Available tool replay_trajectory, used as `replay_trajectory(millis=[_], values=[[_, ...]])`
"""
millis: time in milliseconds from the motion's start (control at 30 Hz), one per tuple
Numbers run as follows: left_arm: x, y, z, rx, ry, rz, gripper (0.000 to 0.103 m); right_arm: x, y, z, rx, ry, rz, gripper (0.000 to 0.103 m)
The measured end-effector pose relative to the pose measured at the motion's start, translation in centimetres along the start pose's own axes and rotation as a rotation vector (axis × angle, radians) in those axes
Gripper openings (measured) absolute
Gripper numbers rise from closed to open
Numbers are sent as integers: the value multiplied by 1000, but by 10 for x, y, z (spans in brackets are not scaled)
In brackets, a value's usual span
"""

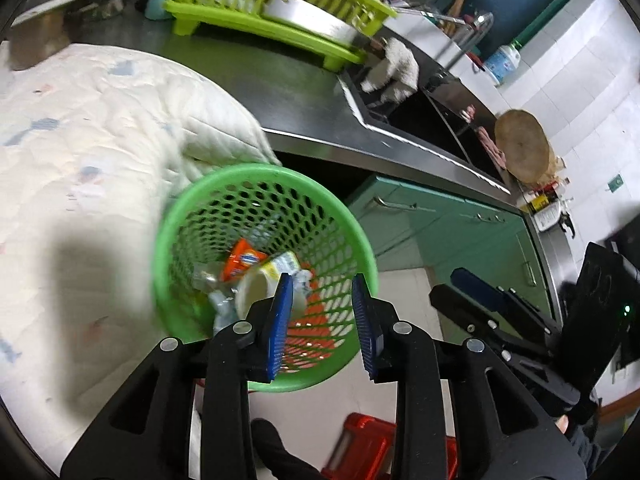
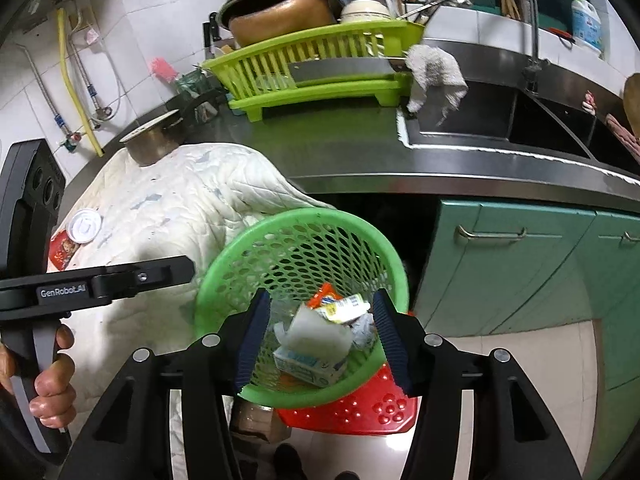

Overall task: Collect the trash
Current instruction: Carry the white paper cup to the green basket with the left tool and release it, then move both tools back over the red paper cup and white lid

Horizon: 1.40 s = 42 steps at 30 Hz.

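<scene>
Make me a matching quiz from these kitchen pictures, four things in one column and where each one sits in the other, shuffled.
Things:
1. orange wrapper
2. white plastic lid
3. grey rag
4. brown pot

Places:
A. upside down on the lime dish rack
B. on the quilted white cloth
C. inside the green mesh basket
D. draped over the sink's near corner

Pairs: 1-C, 2-B, 3-D, 4-A
</scene>
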<state>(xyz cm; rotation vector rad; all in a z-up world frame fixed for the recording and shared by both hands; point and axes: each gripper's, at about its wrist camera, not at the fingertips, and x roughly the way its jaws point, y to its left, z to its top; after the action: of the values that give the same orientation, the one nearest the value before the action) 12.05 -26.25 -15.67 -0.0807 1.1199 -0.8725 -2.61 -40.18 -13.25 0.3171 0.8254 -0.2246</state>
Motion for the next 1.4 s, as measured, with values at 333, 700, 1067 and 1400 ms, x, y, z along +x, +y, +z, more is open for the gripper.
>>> replay_trajectory(millis=[333, 700, 1067, 1400], values=[[-78, 63, -12, -100, -137, 160, 31, 22, 56, 21, -105, 18, 101, 52], [-187, 173, -52, -331, -303, 362, 31, 58, 180, 43, -313, 42, 291, 52], [-276, 259, -105, -541, -422, 517, 31, 88, 313, 51, -510, 52, 474, 50], [-307, 291, -125, -626, -473, 570, 31, 127, 413, 58, -643, 57, 586, 36]])
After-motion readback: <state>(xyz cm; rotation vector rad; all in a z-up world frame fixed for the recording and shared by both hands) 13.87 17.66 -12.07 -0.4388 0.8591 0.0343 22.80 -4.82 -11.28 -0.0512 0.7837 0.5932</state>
